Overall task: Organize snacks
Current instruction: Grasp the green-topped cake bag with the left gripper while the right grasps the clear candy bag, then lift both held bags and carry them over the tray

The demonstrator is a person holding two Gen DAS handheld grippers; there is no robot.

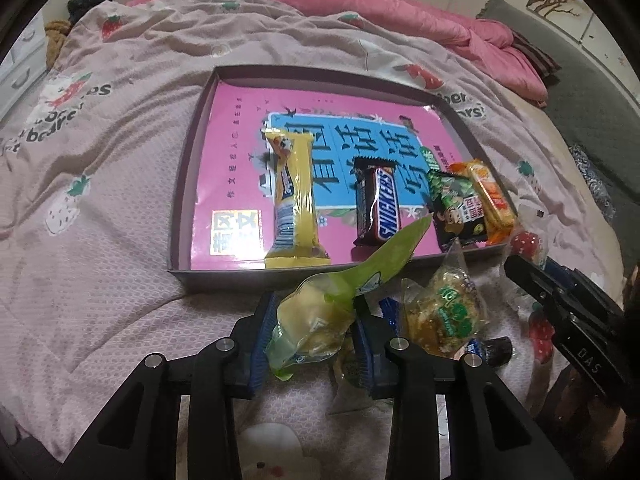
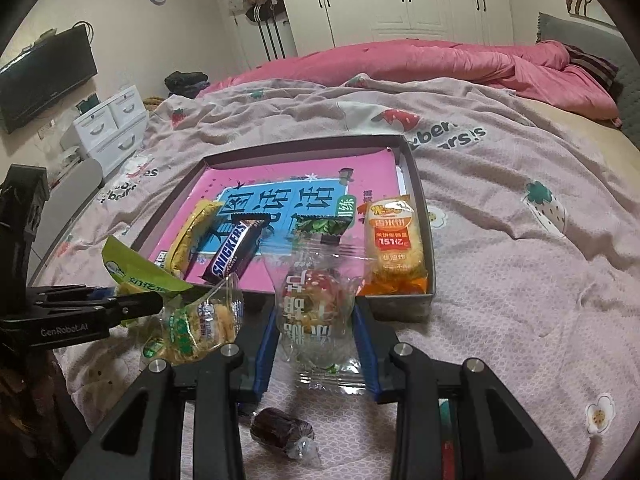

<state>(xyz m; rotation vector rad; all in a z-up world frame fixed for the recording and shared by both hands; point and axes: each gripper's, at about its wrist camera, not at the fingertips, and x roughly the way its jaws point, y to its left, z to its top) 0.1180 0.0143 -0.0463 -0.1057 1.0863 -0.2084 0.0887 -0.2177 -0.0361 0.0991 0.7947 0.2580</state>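
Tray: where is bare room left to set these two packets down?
Tray free patches: the far half beyond all snacks, and the strip left of the yellow bar. A narrower gap lies between that bar and the Snickers. The right corner is crowded by the green packet and orange crackers.

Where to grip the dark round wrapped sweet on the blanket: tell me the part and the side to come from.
Grip the dark round sweet across its stubby body, not the twisted clear wrapper tail at its right end. It lies on its side on the blanket, so probably come straight down from above, one finger on each long side. Both hand-held grippers are already full.
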